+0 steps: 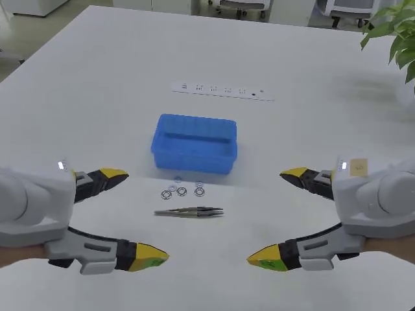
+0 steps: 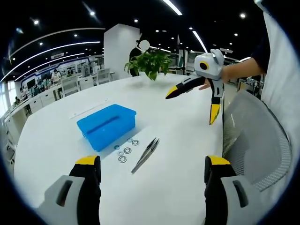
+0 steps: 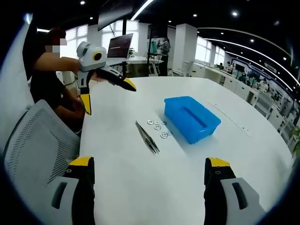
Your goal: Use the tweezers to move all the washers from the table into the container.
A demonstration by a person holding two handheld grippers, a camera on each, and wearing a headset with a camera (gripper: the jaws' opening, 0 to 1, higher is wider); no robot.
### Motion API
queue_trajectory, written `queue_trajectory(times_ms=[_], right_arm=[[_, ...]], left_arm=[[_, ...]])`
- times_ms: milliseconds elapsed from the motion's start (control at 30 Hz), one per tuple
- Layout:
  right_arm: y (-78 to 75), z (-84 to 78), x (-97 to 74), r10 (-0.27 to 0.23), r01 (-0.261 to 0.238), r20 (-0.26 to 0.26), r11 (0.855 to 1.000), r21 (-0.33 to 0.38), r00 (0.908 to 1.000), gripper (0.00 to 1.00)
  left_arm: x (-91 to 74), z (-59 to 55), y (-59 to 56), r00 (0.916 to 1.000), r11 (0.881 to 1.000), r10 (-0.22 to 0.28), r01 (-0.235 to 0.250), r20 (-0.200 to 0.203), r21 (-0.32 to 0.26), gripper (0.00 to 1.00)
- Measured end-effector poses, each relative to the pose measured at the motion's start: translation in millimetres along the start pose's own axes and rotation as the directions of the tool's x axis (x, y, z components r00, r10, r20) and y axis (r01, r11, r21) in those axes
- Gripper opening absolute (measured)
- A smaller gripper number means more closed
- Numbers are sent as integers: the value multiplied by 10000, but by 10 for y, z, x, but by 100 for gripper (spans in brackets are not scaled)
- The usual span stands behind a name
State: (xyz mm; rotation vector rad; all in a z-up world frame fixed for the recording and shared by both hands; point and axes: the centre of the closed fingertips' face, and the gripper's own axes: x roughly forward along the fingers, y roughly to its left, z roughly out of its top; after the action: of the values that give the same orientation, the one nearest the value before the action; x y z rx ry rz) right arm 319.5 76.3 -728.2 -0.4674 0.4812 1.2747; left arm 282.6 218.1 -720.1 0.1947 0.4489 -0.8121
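Centrally in the head view, a blue container (image 1: 194,144) sat open on a white table (image 1: 292,129). Just below it in the frame lay a small cluster of metal washers (image 1: 181,191), on the tabletop and outside the container. Directly beneath them, the tweezers (image 1: 189,211) lay flat, running left to right, near the washers but apart from them. At the lower left, the left gripper (image 1: 142,215) had its yellow-tipped jaws spread wide and held nothing. At the lower right, the right gripper (image 1: 269,216) mirrored it, also spread and empty. Both were well apart from the tweezers, one on each side. Toward the top of the frame, a white power strip (image 1: 222,91) lay beyond the container, and green plant leaves (image 1: 395,35) showed in the upper right corner. In the left gripper view, a grey mesh chair (image 2: 258,136) stood at the right edge.
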Motion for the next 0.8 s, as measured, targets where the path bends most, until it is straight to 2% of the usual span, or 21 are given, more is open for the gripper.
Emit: queue_trajectory(times_ms=[800], right_arm=[[11, -6, 33, 82, -82, -54, 9999, 73, 10000, 98]], left_arm=[[-16, -44, 72, 9996, 9997, 224, -222, -176, 84, 97]])
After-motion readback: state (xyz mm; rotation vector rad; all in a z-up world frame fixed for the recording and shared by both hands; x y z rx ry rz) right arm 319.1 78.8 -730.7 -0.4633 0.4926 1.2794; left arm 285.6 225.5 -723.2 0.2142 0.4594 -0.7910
